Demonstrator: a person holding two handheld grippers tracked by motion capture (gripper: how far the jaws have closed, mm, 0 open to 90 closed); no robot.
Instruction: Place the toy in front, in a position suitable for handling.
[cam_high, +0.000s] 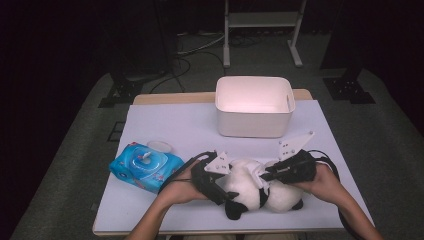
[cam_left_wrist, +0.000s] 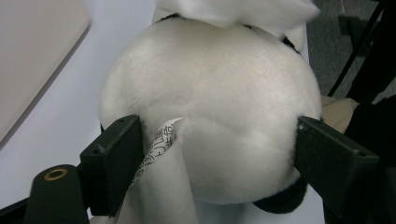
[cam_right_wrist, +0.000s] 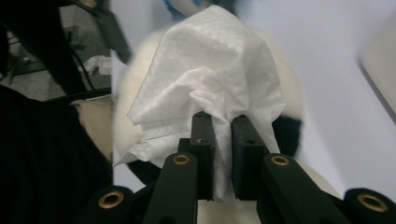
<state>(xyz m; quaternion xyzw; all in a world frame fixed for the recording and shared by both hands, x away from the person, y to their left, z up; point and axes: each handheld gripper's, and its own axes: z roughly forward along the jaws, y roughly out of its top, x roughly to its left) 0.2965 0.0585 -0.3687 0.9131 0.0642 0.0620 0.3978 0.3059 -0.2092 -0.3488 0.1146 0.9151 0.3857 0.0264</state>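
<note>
A black-and-white plush panda (cam_high: 250, 190) lies near the table's front edge. My left gripper (cam_high: 227, 192) grips it from the left. In the left gripper view the two jaws stand wide, and the left gripper (cam_left_wrist: 219, 158) presses its pads into both sides of the panda's white body (cam_left_wrist: 210, 102), beside a printed label (cam_left_wrist: 161, 144). My right gripper (cam_high: 266, 175) comes in from the right, over the panda. In the right gripper view, the right gripper (cam_right_wrist: 223, 126) is shut on a crumpled white wipe (cam_right_wrist: 210, 70) that rests against the plush.
A blue pack of wet wipes (cam_high: 145, 167) lies on the white table cover (cam_high: 175, 120) to the left, with a pale round lid (cam_high: 160, 146) just behind it. A white bin (cam_high: 255, 105) stands at the back centre. The person's forearms enter from the bottom.
</note>
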